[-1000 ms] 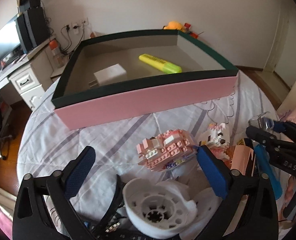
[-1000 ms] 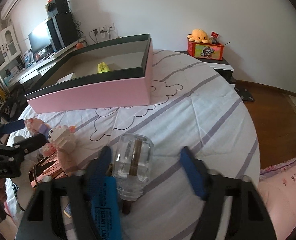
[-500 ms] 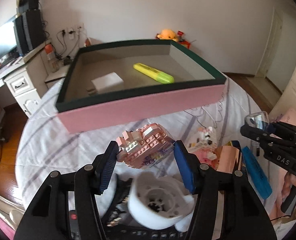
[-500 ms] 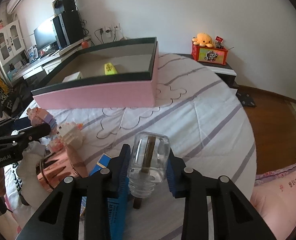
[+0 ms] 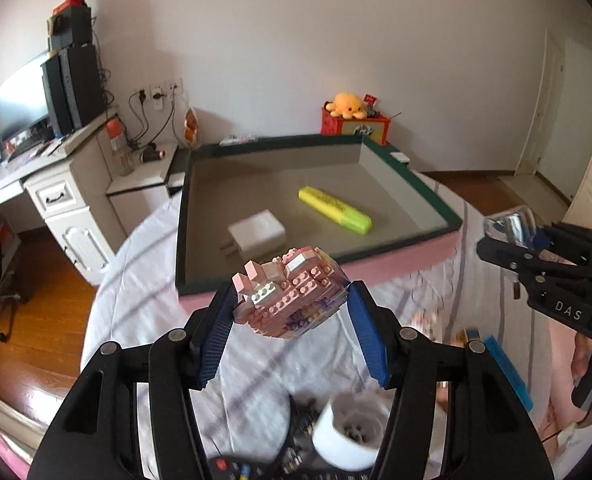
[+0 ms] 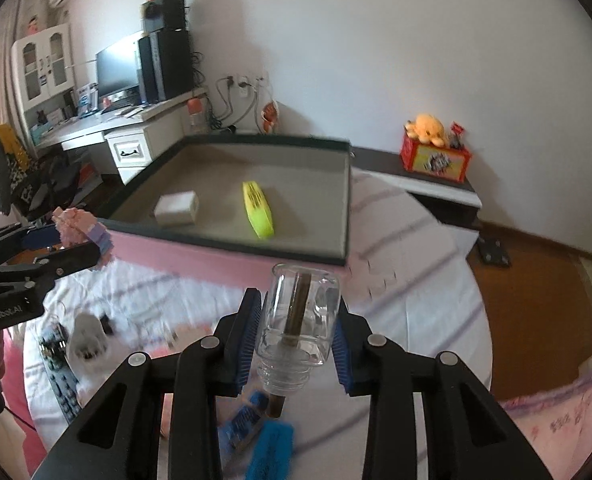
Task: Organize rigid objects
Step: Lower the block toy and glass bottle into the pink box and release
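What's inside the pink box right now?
The pink box holds a yellow highlighter and a white charger plug. The brick model in the left gripper hides part of the near edge.

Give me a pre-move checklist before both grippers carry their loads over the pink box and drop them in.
1. Left gripper shut on the pink brick model: ok.
2. Right gripper shut on the clear-handled screwdriver: ok.
3. Both loads lifted off the bedsheet: ok.
4. Free floor in the pink box beside the yellow highlighter and white charger: ok.
5. Loads above the box rim: cannot tell.
6. Grippers apart from each other: ok.
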`<state>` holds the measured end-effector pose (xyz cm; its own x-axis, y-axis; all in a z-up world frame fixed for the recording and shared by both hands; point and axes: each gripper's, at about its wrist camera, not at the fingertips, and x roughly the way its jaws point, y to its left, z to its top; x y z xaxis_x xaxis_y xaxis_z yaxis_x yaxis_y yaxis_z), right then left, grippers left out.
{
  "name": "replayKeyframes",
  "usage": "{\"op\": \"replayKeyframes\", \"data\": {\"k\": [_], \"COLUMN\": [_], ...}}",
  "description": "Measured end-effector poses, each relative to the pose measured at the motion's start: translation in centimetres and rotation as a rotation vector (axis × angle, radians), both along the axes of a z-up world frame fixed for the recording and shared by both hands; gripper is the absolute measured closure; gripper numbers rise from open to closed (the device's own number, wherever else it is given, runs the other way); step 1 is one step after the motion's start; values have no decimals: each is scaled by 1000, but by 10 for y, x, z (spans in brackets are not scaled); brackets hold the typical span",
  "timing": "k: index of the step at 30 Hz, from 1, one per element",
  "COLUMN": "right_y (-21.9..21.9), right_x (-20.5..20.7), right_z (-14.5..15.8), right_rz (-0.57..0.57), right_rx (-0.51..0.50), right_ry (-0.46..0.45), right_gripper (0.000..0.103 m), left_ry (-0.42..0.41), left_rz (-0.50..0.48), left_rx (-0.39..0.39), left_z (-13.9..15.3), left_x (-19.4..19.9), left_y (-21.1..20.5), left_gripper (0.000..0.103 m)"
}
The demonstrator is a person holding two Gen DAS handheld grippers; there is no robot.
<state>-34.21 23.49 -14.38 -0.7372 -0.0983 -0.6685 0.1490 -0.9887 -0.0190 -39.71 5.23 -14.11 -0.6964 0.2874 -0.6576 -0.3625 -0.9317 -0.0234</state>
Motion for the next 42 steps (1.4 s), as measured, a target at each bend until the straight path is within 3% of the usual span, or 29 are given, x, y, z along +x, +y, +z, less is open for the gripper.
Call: {"op": "replayKeyframes", "data": {"k": [4,10,15,22,27,30,33,36,39,42], "right_y": [-15,-27,-20,-17,-12,-10,-5,-5,-8,-12], "right_x": [-32,-98,-152,-199,-207,-205,-197,-181,-160,-135], "right_z": [14,14,-6,-47,-53,-48,-39,-24,-8,9], "right_rz": [43,74,47,26,21,12,-19,-19,-14,-6], "right_rx": [43,80,86,135,139,137,116,82,66,49], "right_ry": [9,-30,-116,-259,-296,-275,-221,-175,-119,-74], "right_gripper": [69,69,69,69,69,66,45,40,23,22], "left_ry": [20,-24,-131,-218,-248,-215,-193,-144,-93,-35], "left_rz": [-7,-2,31,29,51,55,62,75,102,118], "left_rx": [-23,-35,-51,-98,-115,-120,-125,-101,-89,-92], "left_z": [14,19,0,-37,-48,-42,-34,-18,-1,16], "left_x": [-28,-93,-156,-199,-204,-200,-190,-173,-150,-124], "left_y": [5,17,24,30,34,35,34,27,18,8], "left_gripper": [45,45,45,45,43,28,21,12,6,1]}}
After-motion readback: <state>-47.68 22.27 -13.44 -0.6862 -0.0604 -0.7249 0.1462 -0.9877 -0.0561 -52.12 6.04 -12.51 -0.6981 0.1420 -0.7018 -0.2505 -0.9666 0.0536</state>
